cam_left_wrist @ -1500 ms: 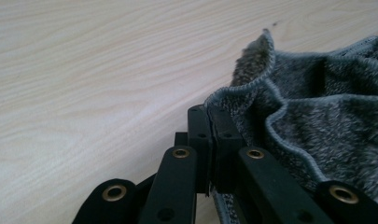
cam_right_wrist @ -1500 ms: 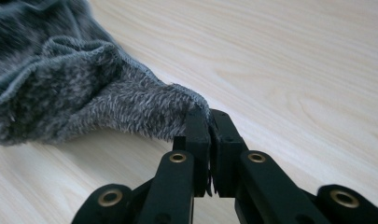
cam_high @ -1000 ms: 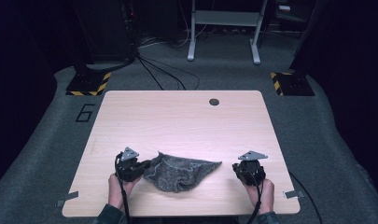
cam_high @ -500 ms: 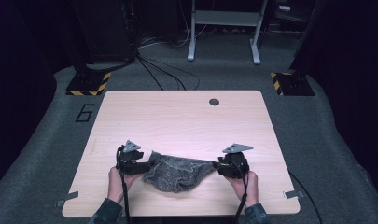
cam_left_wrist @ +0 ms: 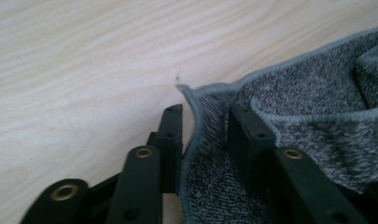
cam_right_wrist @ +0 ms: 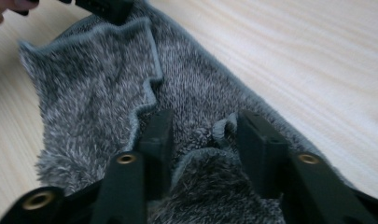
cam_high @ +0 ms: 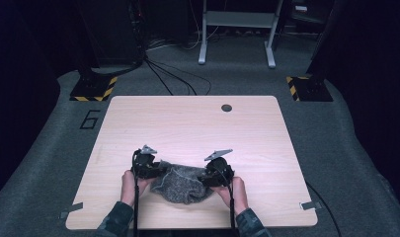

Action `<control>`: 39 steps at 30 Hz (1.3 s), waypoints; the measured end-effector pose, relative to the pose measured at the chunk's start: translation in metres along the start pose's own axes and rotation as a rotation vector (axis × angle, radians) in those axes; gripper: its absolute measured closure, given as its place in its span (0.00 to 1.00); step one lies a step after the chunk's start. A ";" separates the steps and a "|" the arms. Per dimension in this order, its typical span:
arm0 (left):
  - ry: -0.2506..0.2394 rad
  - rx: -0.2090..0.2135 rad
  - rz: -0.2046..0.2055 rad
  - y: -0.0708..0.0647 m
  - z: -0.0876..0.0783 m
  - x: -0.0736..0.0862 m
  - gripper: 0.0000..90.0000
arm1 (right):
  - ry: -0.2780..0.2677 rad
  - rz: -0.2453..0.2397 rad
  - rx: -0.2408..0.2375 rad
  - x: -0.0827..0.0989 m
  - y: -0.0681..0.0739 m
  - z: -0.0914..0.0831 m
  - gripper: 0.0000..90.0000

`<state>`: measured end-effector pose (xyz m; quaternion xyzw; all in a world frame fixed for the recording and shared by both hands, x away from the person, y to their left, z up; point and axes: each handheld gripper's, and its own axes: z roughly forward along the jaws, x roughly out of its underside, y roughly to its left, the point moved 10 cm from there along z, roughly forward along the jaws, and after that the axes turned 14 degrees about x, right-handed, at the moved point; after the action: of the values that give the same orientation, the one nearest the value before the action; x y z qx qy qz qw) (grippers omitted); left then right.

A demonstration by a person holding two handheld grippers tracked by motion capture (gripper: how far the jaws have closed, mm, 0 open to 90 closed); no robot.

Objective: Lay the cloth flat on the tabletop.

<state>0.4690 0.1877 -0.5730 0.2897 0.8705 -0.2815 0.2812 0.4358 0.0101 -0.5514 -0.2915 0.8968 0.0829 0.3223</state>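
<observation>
A grey fuzzy cloth lies bunched near the front edge of the wooden table, between my two grippers. My left gripper is at its left end. In the left gripper view a hemmed edge of the cloth stands between the parted jaws of that gripper, which have just been closing. My right gripper is at the cloth's right end. Its jaws have just been opening and straddle a raised fold of the cloth without pinching it.
A round dark grommet sits near the table's far edge. Beyond the table are floor cables, a metal stand and striped weights. The left gripper's jaw shows at the top of the right gripper view.
Both grippers have moved inward toward each other, the right one farther. The cloth, spread wide a second ago, is now crumpled into a short heap between them.
</observation>
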 end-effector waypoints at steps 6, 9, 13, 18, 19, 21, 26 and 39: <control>0.004 -0.014 -0.005 0.001 0.004 0.007 0.92 | 0.038 -0.032 0.019 0.012 -0.001 0.010 0.88; -0.012 -0.028 -0.004 0.002 0.005 0.007 0.94 | 0.023 -0.036 0.030 0.012 -0.001 0.007 0.93; -0.035 -0.045 -0.010 0.003 0.002 0.007 0.94 | -0.005 -0.047 0.065 0.012 -0.007 -0.003 0.93; -0.058 -0.068 -0.006 0.007 -0.004 0.006 0.94 | -0.049 -0.029 0.106 0.013 -0.022 -0.021 0.93; -0.055 -0.068 -0.013 0.007 -0.005 0.006 0.94 | -0.053 -0.014 0.111 0.014 -0.025 -0.026 0.93; -0.075 -0.074 -0.023 0.008 -0.007 0.005 0.94 | -0.066 -0.012 0.139 0.016 -0.036 -0.035 0.93; -0.083 -0.078 -0.025 0.009 -0.009 0.006 0.94 | -0.069 0.022 0.190 0.027 -0.055 -0.050 0.92; -0.067 -0.070 -0.026 0.010 -0.008 0.007 0.89 | 0.042 0.070 0.163 0.083 -0.068 -0.054 0.86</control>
<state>0.4681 0.2022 -0.5758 0.2590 0.8735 -0.2641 0.3166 0.3946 -0.1025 -0.5586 -0.2343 0.9168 0.0148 0.3231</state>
